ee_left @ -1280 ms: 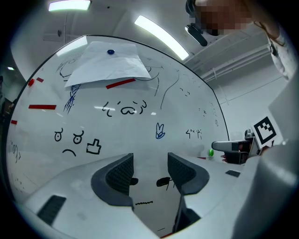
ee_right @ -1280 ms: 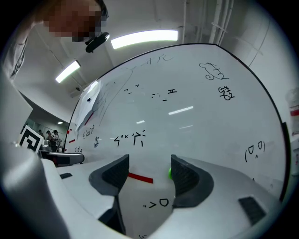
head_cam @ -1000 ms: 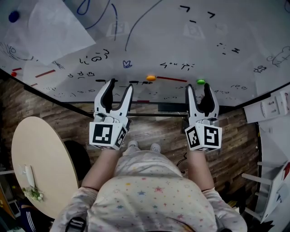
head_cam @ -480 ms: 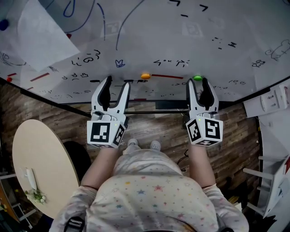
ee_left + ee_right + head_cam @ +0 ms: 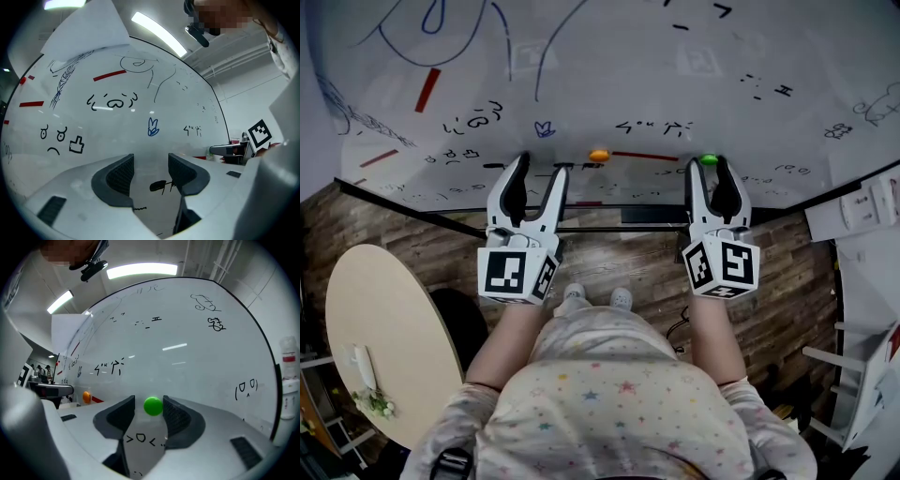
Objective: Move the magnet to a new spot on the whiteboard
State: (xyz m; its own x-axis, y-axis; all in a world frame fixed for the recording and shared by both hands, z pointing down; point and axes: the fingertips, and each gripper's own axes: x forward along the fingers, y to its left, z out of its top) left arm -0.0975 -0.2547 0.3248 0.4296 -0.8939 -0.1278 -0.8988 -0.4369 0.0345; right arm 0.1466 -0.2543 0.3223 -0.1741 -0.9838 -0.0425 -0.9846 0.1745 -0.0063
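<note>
A small green magnet (image 5: 709,159) sticks low on the whiteboard (image 5: 628,75), among black scribbles. My right gripper (image 5: 707,167) points straight at it. In the right gripper view the green magnet (image 5: 153,406) sits between the tips of the open right gripper (image 5: 149,405), nearer the right-hand jaw, with a gap on its left side. An orange magnet (image 5: 599,155) sits further left beside a red line. My left gripper (image 5: 534,169) is held up next to the board. In its own view the left gripper (image 5: 150,165) is open with only bare board and a black mark between the jaws.
A dark ledge (image 5: 581,228) runs under the board's lower edge. A round beige table (image 5: 384,337) stands at the lower left on the wooden floor. White shelving (image 5: 862,220) is at the right. A sheet of paper (image 5: 89,28) hangs on the board's upper left.
Both grippers have edged closer to the board, and the right jaws now reach around the green magnet. The head view has shifted, so the paper sheet has left it.
</note>
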